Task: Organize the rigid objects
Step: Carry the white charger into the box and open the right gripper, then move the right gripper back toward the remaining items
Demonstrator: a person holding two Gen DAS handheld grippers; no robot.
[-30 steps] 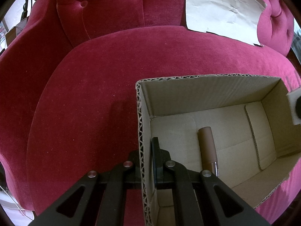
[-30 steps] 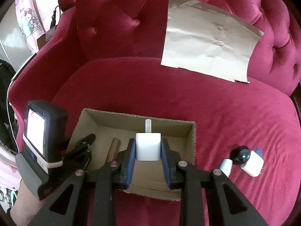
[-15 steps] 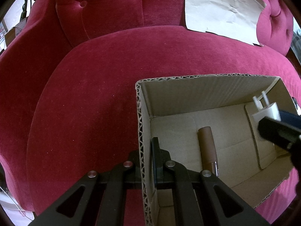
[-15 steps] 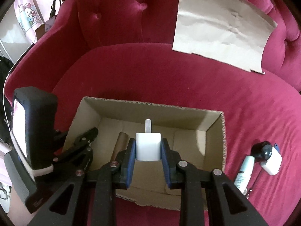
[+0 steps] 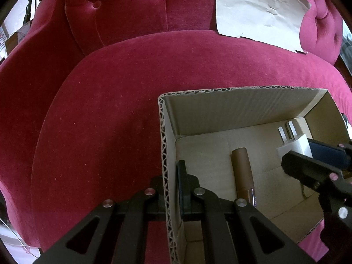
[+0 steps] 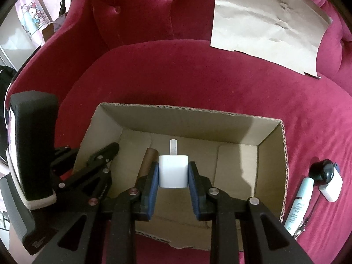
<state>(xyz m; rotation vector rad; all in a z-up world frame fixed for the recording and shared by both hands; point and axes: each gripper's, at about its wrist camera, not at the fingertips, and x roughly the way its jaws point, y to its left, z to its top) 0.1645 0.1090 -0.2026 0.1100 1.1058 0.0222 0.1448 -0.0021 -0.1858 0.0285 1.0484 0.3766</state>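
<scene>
1. The right gripper (image 6: pixel 173 173) is clenched on a white plug adapter (image 6: pixel 173 171), its blue pads pressed to both sides and the metal prongs pointing away from the camera.
2. The adapter hangs inside the open cardboard box (image 6: pixel 191 118), above the floor near the middle (whether it touches the bottom cannot be told).
3. The left gripper (image 5: pixel 172 182) is clamped on the box's left wall, one finger outside and one inside.
4. A brown tube (image 5: pixel 243 173) lies flat on the box floor, just left of the adapter.
5. The box sits on a red velvet sofa (image 6: pixel 198 77); a sheet of brown paper (image 6: pixel 268 24) leans on the backrest.
6. On the cushion right of the box lie a white tube (image 6: pixel 299 204), a black round object (image 6: pixel 322 171) and a second white adapter (image 6: pixel 333 187).
</scene>
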